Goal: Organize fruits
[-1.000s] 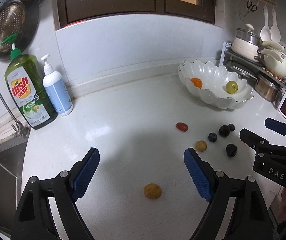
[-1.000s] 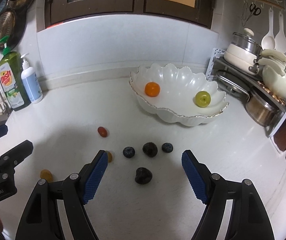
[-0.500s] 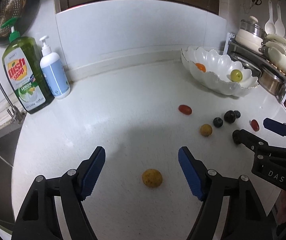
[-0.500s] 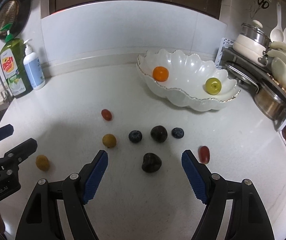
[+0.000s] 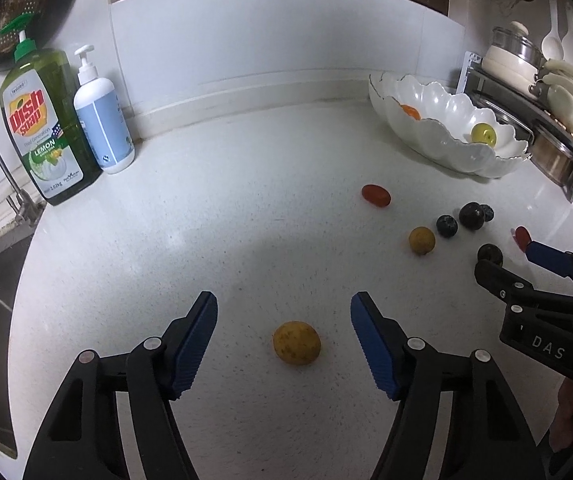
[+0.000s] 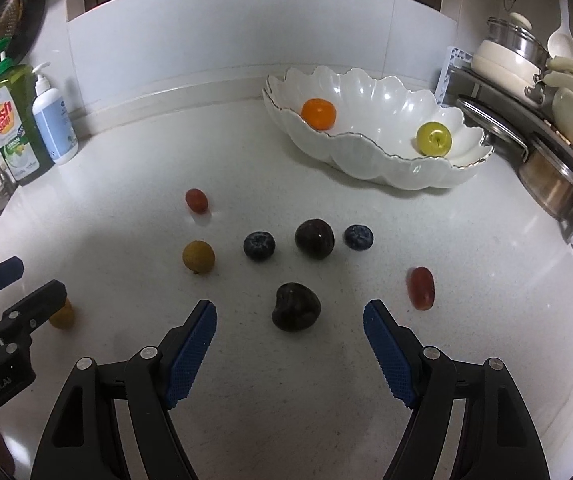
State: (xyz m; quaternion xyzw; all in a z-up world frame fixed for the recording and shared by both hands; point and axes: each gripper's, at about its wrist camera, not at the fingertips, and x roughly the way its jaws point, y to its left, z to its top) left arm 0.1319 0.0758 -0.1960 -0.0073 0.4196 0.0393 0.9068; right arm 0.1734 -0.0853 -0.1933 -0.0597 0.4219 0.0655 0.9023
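Left wrist view is showing the left gripper [image 5: 283, 322] hovering low over the white counter [image 5: 246, 184], its blue pads standing wide apart with a yellow fruit [image 5: 297, 343] lying loose between them, touching neither pad. Bare counter is stretching ahead of it toward the back wall, where a dish soap bottle [image 5: 44, 128] and a pump bottle [image 5: 102, 116] are standing side by side near the sink edge [image 5: 6, 236] on the left.

Right wrist view is showing the right gripper [image 6: 289, 330] likewise spread wide, with a dark plum [image 6: 295, 306] sitting on the counter just between and ahead of its tips, untouched. Beyond it two blueberries [image 6: 259, 245] are flanking a second dark plum [image 6: 314, 237]; a tan fruit [image 6: 198, 256] is lying to the left, a red tomato [image 6: 197, 200] farther back, and a red grape [image 6: 421, 288] off to the right, just beyond the right pad. All are resting apart from one another, with open counter around them.

At the back right, the scalloped white bowl [image 6: 386, 168] is holding an orange [image 6: 318, 113] and a green apple [image 6: 433, 138], well apart inside it. A pot rack [image 6: 526, 128] is crowding the counter's right edge just beside the bowl.
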